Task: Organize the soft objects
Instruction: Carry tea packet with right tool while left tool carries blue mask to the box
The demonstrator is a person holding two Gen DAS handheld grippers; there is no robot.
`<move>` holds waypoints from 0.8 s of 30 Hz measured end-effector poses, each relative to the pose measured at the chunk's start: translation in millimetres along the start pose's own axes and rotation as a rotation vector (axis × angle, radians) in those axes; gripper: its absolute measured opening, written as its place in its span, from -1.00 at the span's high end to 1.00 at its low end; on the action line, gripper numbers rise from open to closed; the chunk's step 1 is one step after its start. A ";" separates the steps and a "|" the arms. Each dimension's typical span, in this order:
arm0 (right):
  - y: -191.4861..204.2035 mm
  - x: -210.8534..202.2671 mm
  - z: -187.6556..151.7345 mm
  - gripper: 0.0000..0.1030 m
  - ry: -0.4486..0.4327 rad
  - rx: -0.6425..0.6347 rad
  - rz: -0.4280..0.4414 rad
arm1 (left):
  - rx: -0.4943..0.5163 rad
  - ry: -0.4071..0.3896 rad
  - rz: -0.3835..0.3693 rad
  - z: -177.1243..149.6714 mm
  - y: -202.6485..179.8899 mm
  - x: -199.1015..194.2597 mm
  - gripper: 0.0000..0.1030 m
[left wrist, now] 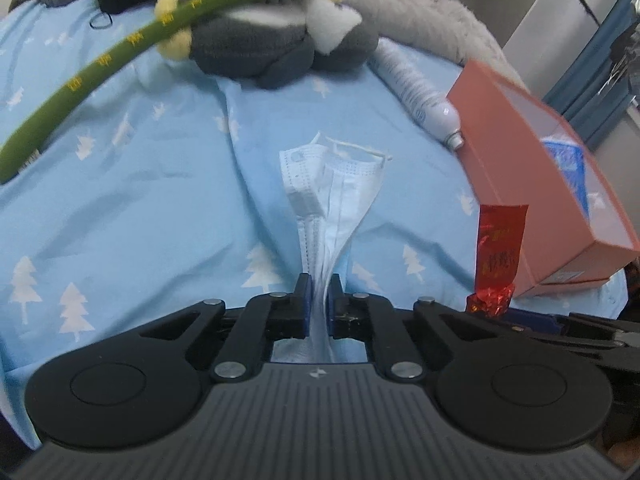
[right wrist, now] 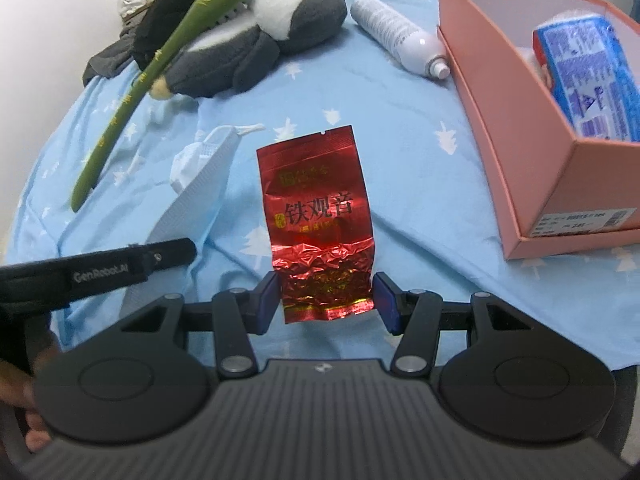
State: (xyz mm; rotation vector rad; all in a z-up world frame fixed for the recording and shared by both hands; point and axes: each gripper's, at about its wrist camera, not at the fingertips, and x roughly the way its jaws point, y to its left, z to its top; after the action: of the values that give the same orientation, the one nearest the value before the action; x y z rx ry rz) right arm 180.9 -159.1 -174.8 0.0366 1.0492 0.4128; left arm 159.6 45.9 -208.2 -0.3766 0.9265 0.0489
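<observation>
My left gripper [left wrist: 319,300] is shut on a light blue face mask [left wrist: 334,196] that hangs out ahead of the fingers over the blue tree-print sheet [left wrist: 140,200]. The mask also shows in the right wrist view [right wrist: 200,172]. My right gripper [right wrist: 326,300] holds a red foil tea packet [right wrist: 320,220] between its pads; the packet stands upright. It shows in the left wrist view [left wrist: 498,256] at the right. A pink open box [right wrist: 520,128] sits to the right and holds a blue tissue pack [right wrist: 588,76].
A grey and white plush penguin [right wrist: 256,36] lies at the back with a long green plush stalk [right wrist: 152,76] across it. A white spray can [right wrist: 400,36] lies beside the box. Dark clothes [right wrist: 160,12] and a grey furry item [left wrist: 420,8] lie behind.
</observation>
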 end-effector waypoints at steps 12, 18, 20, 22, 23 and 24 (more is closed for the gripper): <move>10.6 -49.3 2.0 -0.06 -0.092 -0.005 0.014 | 0.004 -0.112 -0.032 4.0 -11.3 -63.5 0.82; 16.4 -75.4 3.5 -0.06 -0.140 -0.013 0.013 | 0.012 -0.153 -0.049 6.0 -20.4 -90.2 0.82; 17.3 -84.3 4.3 -0.06 -0.156 -0.012 0.017 | 0.012 -0.165 -0.059 5.5 -24.8 -98.7 0.82; 17.8 -91.8 5.3 -0.06 -0.170 -0.014 0.019 | 0.015 -0.180 -0.064 4.6 -29.4 -106.2 0.82; 18.1 -95.2 5.3 -0.06 -0.176 -0.015 0.022 | 0.015 -0.191 -0.067 4.2 -31.8 -110.6 0.82; 17.8 -98.4 5.8 -0.06 -0.182 -0.015 0.023 | 0.018 -0.197 -0.072 4.3 -34.6 -114.1 0.82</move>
State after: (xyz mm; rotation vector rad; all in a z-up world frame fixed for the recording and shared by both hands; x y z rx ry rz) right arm 138.1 -176.0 -85.8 0.0722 0.8667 0.4302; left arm 100.9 28.7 -105.8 -0.3814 0.7176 0.0116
